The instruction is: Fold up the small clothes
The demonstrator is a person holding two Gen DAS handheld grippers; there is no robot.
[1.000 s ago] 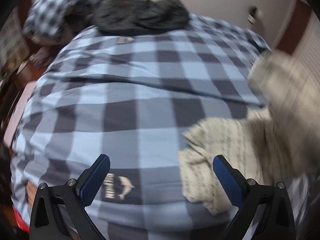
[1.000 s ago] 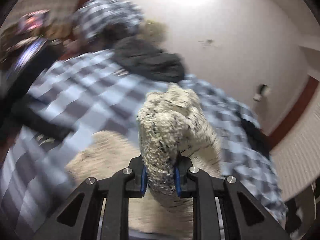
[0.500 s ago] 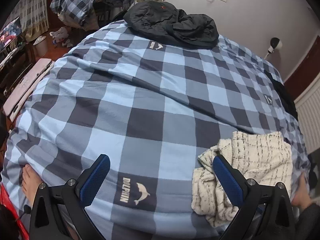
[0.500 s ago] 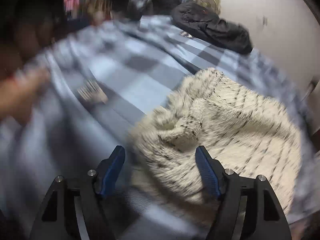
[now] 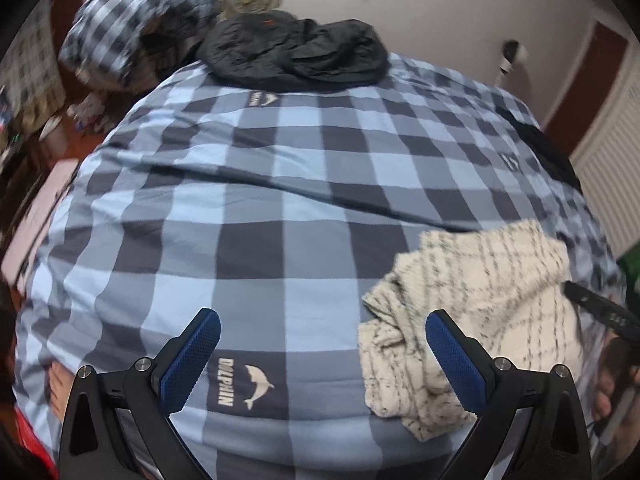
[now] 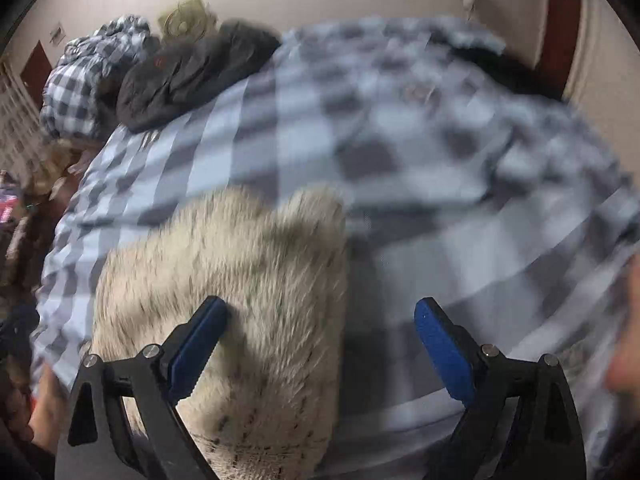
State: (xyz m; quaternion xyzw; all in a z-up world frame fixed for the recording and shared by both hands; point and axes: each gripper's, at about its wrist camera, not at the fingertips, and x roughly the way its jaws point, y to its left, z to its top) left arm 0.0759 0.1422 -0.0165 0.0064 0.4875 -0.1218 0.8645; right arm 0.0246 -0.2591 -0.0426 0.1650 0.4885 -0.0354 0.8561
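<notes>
A cream knit garment with thin dark lines [image 5: 480,304] lies crumpled on the blue checked bed cover [image 5: 280,184], at the near right in the left wrist view. My left gripper [image 5: 320,356] is open and empty above the cover, its right finger beside the garment's left edge. In the blurred right wrist view the same garment [image 6: 248,300] lies under my open right gripper [image 6: 320,344], whose left finger [image 6: 200,340] is over the cloth. Nothing is held.
A black jacket [image 5: 296,56] lies at the bed's far edge, with a bundled checked quilt [image 5: 140,20] to its left. A dark item [image 5: 544,152] lies at the far right. A pink object [image 5: 36,216] is beside the bed at left. A bare foot [image 5: 60,384] shows at near left.
My right gripper opened and let the cream garment drop onto the bed, then swung right. The left gripper stayed open and shifted only slightly.
</notes>
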